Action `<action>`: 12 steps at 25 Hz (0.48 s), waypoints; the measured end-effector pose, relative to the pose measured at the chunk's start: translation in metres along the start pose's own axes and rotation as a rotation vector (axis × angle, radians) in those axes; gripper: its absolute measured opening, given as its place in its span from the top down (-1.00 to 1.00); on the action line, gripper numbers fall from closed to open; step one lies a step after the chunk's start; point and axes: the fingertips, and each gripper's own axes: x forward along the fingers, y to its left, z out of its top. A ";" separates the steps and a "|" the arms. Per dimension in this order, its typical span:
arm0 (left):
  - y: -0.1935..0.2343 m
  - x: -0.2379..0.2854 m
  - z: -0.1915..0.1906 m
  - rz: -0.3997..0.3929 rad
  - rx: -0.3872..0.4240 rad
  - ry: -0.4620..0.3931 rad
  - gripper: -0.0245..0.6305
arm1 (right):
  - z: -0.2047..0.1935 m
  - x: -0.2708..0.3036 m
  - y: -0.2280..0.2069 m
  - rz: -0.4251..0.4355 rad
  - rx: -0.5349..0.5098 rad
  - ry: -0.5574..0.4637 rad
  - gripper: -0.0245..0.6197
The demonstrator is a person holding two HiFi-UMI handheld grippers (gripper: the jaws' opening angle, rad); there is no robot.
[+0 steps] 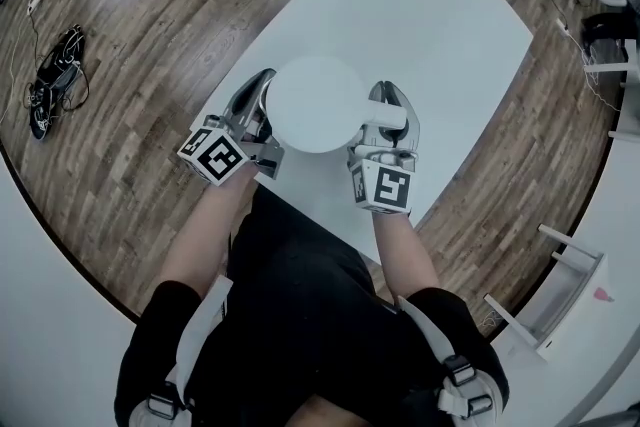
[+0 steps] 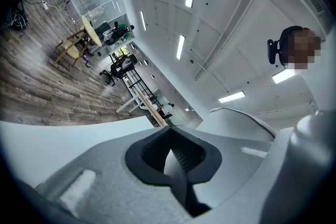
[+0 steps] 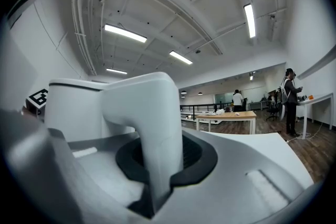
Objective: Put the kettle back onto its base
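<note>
The white kettle (image 1: 315, 103) stands on the white table (image 1: 440, 25), seen from above as a round lid. Its base is not visible; the lid hides whatever is beneath it. My right gripper (image 1: 388, 105) is at the kettle's right side, shut on the kettle handle (image 1: 385, 123). In the right gripper view the handle (image 3: 152, 123) fills the gap between the jaws of my right gripper (image 3: 157, 165), with the kettle body (image 3: 73, 107) to its left. My left gripper (image 1: 262, 83) sits beside the kettle's left side, shut and empty. In the left gripper view the kettle (image 2: 241, 123) curves in at the right of my left gripper (image 2: 170, 157).
The table's near edge runs just under my hands, with wood floor (image 1: 150, 25) all around it. A dark bag with cables (image 1: 55, 75) lies on the floor at left. White furniture (image 1: 560, 295) stands at lower right. People stand by distant tables (image 3: 289, 92).
</note>
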 end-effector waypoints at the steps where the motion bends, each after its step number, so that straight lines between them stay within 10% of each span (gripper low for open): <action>1: -0.001 -0.001 0.000 0.002 0.003 -0.005 0.93 | 0.000 -0.002 0.001 0.002 -0.004 -0.002 0.80; 12: -0.003 -0.005 -0.010 0.003 0.068 -0.002 0.93 | -0.019 -0.018 0.000 0.001 -0.008 0.024 0.86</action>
